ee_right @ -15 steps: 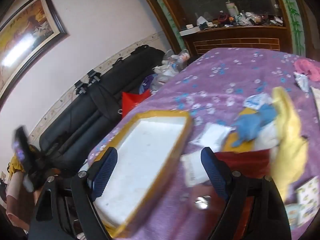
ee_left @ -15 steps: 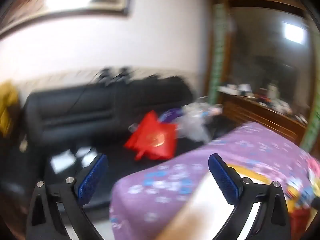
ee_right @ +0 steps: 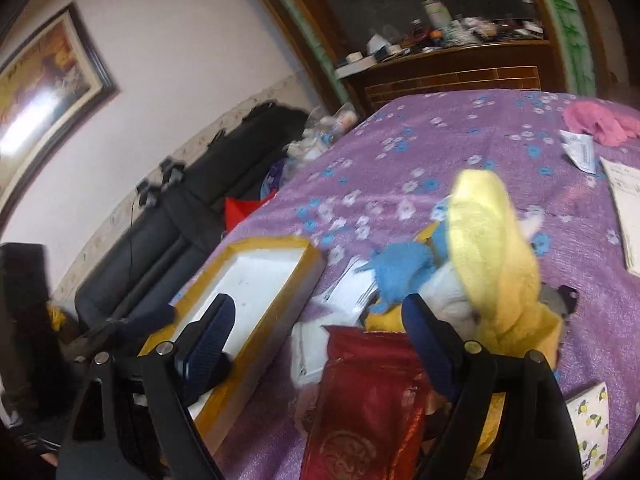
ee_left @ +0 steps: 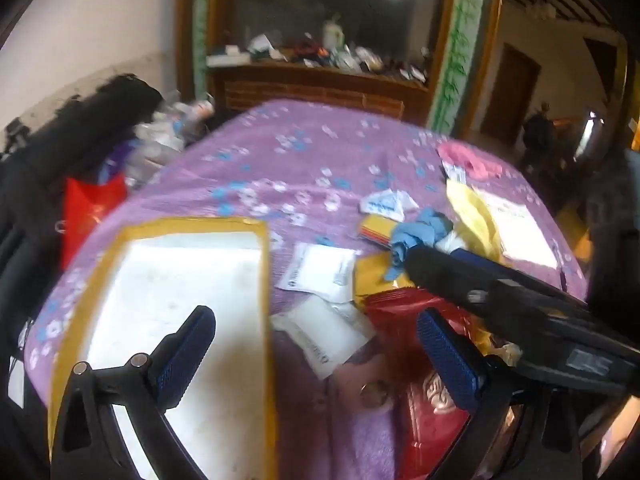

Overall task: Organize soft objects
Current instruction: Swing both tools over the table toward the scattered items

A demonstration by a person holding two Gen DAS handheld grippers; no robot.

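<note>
A heap of soft cloths lies on the purple flowered tablecloth (ee_left: pixel 304 152): a blue cloth (ee_left: pixel 416 236) (ee_right: pixel 400 272), a yellow fleece (ee_left: pixel 476 216) (ee_right: pixel 492 248) and a white cloth (ee_right: pixel 444 296). A pink cloth (ee_left: pixel 472 160) (ee_right: pixel 600 122) lies apart at the far right. A yellow-rimmed tray (ee_left: pixel 192 226) (ee_right: pixel 268 242) with a white floor sits at the left. My left gripper (ee_left: pixel 316 360) is open, straddling the tray's right rim. My right gripper (ee_right: pixel 318 340) is open above a red bag (ee_right: pixel 368 400), holding nothing. Its black body (ee_left: pixel 500 292) reaches in beside the blue cloth.
White paper packets (ee_left: pixel 316 272) and the red bag (ee_left: pixel 420 360) lie between tray and heap. A white sheet (ee_right: pixel 628 216) lies at the right edge. A black sofa (ee_right: pixel 168 232) with a red bag (ee_left: pixel 88 208) stands left of the table, a cluttered wooden cabinet (ee_left: pixel 320 84) behind.
The left gripper has swung right and down, from facing the sofa to hanging over the tray and packets. The right gripper has moved in closer to the cloth heap. Both stay open.
</note>
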